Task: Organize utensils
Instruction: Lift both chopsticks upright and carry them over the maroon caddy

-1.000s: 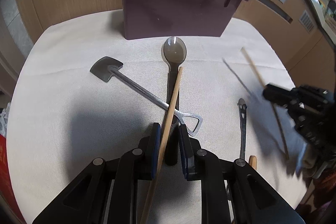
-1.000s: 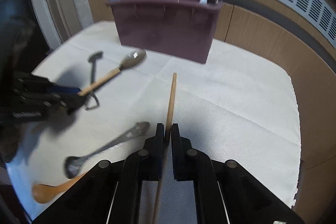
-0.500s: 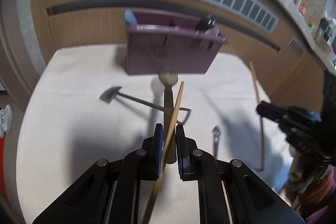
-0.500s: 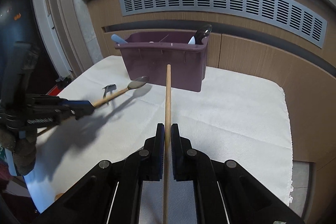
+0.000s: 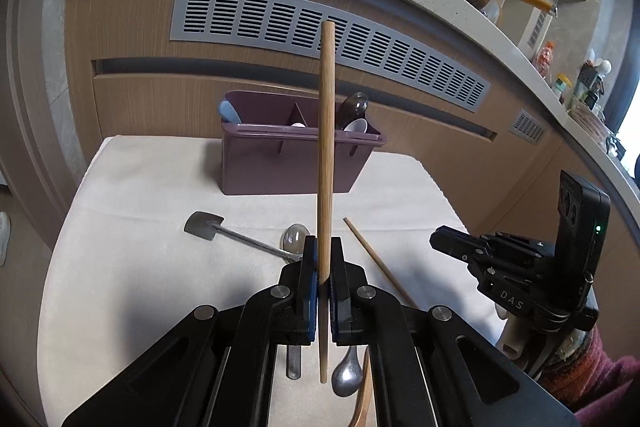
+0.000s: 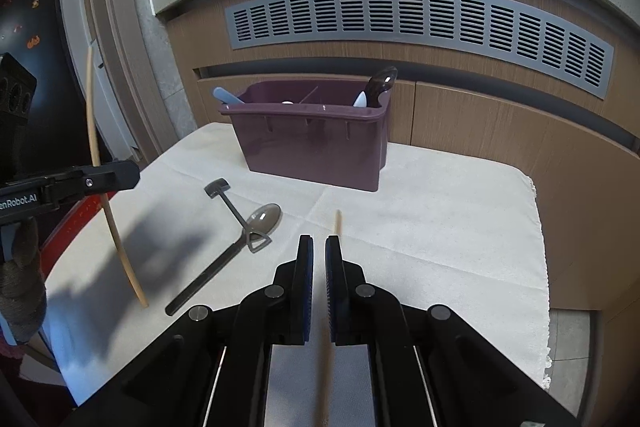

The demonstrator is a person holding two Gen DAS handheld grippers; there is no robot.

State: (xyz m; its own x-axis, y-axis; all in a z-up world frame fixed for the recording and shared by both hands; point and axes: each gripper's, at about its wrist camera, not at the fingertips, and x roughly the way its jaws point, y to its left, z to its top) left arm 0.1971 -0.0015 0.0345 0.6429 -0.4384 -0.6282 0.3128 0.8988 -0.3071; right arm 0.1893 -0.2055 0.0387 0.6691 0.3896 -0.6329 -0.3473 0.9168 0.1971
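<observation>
The left gripper (image 5: 323,247) is pressed together on a wooden chopstick (image 5: 326,147). It pinches the stick in its lower part, so most of the length stands nearly upright above the pads and a short tail hangs below. In the left wrist view the stick crosses in front of the purple utensil caddy (image 5: 300,163), which stands at the back of the cloth-covered bench (image 5: 140,267).

The right gripper (image 6: 319,247) has its jaws drawn almost together w/ nothing clearly between the pads. A second chopstick (image 5: 372,255) seems to lie on the cloth under it, its tip poking out past one finger (blurred in the right wrist view, so can't say for sure it is free).

The caddy already holds a blue handle, a dark spoon and a white spoon, in diff. compartments. On the cloth lie a shovel-shaped spoon (image 5: 204,225) crossed over a grey translucent spoon (image 5: 295,235), and nearer the camera a metal spoon (image 5: 347,375) and a wooden spoon (image 5: 366,399).

Handling, as a guess: the chopstick is light, stiff, smooth and round, so it can pivot or slide in a two-pad pinch. A hold nearer the middle would swing less, but the low grip leaves plenty of stick to lower into a compartment. Picking the flat one off the cloth prob. needs the pads straddling it across its width, close to the fabric.
</observation>
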